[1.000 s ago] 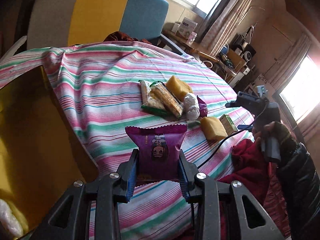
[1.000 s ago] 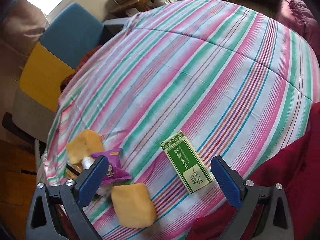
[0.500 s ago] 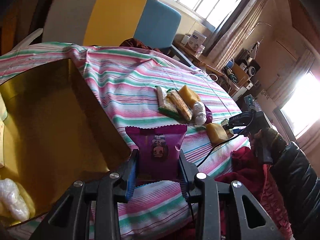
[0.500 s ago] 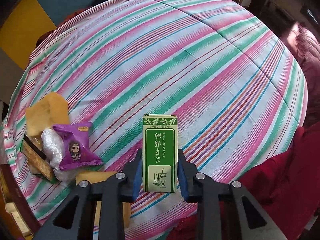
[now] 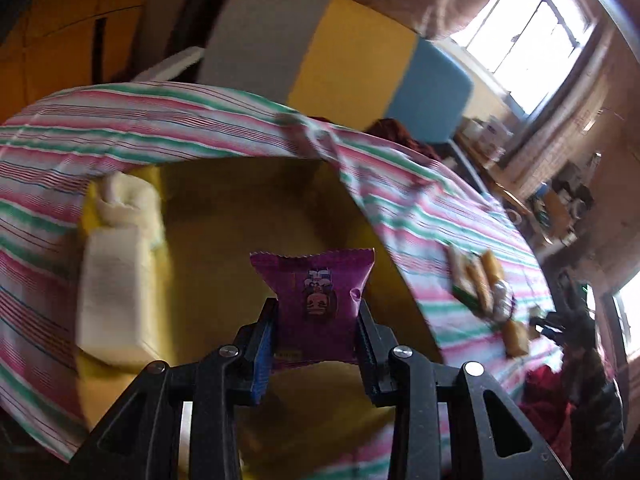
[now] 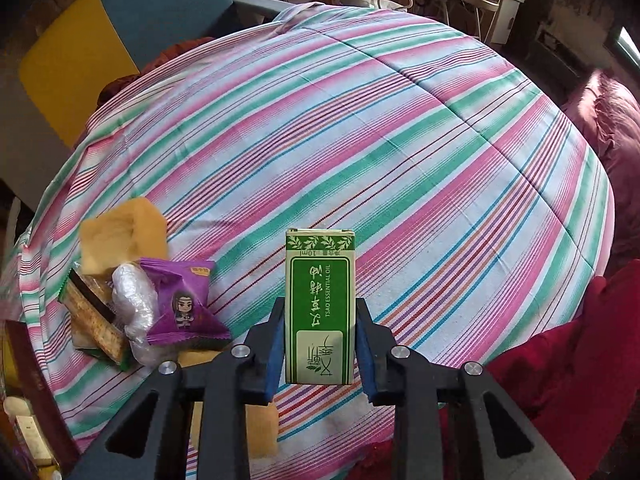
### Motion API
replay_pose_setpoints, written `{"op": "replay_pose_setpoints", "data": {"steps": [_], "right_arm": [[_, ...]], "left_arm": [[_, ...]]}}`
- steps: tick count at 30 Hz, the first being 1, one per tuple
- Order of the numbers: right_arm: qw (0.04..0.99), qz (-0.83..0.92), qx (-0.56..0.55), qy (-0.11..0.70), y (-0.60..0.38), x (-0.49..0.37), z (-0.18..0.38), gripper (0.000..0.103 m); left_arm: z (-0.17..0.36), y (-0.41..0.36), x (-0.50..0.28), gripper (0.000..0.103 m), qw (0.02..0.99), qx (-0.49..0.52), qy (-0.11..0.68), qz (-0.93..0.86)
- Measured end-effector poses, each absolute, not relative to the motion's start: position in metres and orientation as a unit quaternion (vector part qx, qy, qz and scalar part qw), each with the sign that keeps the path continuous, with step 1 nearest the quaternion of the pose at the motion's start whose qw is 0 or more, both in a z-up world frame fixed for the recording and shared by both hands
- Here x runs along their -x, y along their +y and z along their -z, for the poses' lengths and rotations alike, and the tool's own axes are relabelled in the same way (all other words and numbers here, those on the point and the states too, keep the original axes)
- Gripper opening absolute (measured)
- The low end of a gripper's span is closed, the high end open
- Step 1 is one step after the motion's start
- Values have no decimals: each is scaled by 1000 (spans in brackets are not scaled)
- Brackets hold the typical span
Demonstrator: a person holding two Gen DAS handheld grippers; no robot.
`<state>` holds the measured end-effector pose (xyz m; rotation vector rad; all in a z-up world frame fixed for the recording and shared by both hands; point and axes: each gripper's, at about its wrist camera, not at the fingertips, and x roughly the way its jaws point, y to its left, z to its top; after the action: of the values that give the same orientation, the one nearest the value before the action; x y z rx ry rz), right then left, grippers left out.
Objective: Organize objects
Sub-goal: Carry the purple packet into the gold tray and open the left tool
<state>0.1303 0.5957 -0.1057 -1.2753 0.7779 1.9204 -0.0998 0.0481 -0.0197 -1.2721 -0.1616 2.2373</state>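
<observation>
Jaws of the left gripper [image 5: 316, 344] clamp a purple crinkle-edged snack packet [image 5: 316, 300] with a cartoon face, held above a yellow open box [image 5: 224, 216]. Inside that box, on its left, lie a pale rectangular block [image 5: 114, 292] and a whitish bundle [image 5: 128, 204], both blurred. The right gripper [image 6: 320, 354] is closed on a green and white carton [image 6: 320, 304], printed "TSAO ESSENTIAL OIL" and "10ml", lifted over the pink, green and white striped cloth [image 6: 400, 140]. Farther left on the cloth sit a second purple packet [image 6: 182, 304], a clear-wrapped white lump [image 6: 132, 300], a cracker pack [image 6: 94, 320] and a yellow sponge-like cake [image 6: 120, 232].
</observation>
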Motion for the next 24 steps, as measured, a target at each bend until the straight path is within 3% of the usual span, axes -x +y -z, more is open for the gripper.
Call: {"op": "replay_pose_setpoints", "data": {"steps": [15,24], "right_arm": [[318,-774,452,310,610,-163,90,31],[315,-779,447,308,605,-168,81,31]], "left_arm": [[77,39,234,37,148,553,-41,-819],[65,23,229,37,128,531,-45,-837]]}}
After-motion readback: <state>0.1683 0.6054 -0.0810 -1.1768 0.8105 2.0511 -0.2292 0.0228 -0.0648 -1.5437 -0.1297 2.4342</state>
